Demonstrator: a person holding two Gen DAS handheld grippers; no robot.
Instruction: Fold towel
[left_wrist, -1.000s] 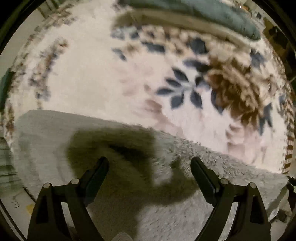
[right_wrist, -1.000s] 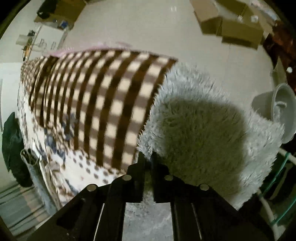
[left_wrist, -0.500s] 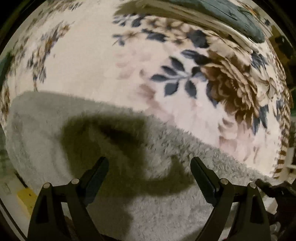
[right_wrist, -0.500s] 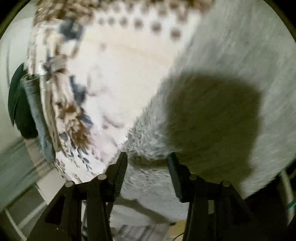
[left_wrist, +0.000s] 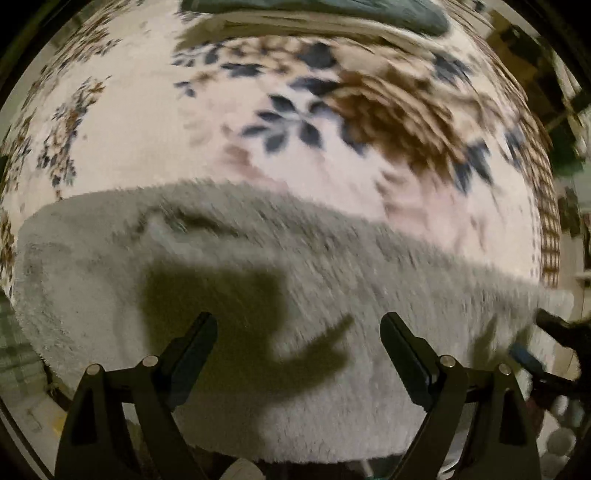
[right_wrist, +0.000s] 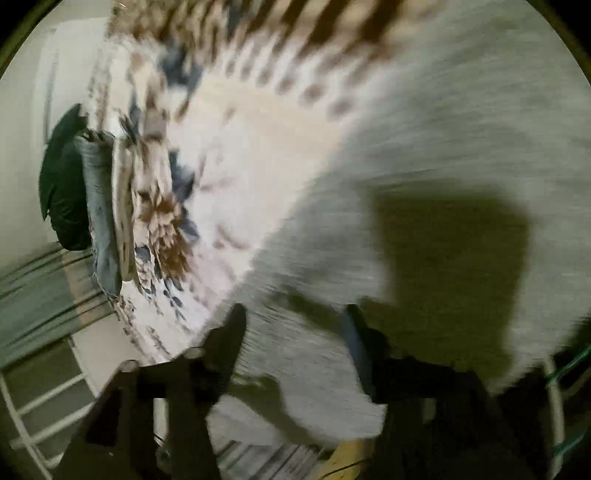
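The shaggy pale-grey towel (left_wrist: 258, 302) is spread flat on a cream blanket printed with brown and navy flowers (left_wrist: 229, 129), and its pile fills the space ahead of and beneath both sets of jaws; it is laid out this way, it may be judged, so that an edge can be picked up and carried across for a fold. The left gripper (left_wrist: 298, 334) is held low over the towel's near portion with its jaws spread wide and nothing between them, its shadow thrown on the pile just ahead of the tips, which suggests a position taken up before a grasp. The right gripper (right_wrist: 293, 326) is likewise seen with its jaws parted and empty, the towel's left border running between and just beyond them, though the view is heavily smeared and contact with the fabric cannot be told. In the left view the towel's far edge is set across the frame well ahead of the jaws, with bare blanket beyond it. Further out, a dark green and blue bundle of folded cloth (right_wrist: 79, 192) is seen to the left of the right jaws at the blanket's end, a brown-and-cream checked border (right_wrist: 332, 22) lies far ahead of them, and white rails (right_wrist: 48, 402) are seen below left. Nothing is found lying on the towel that would obstruct a fold.
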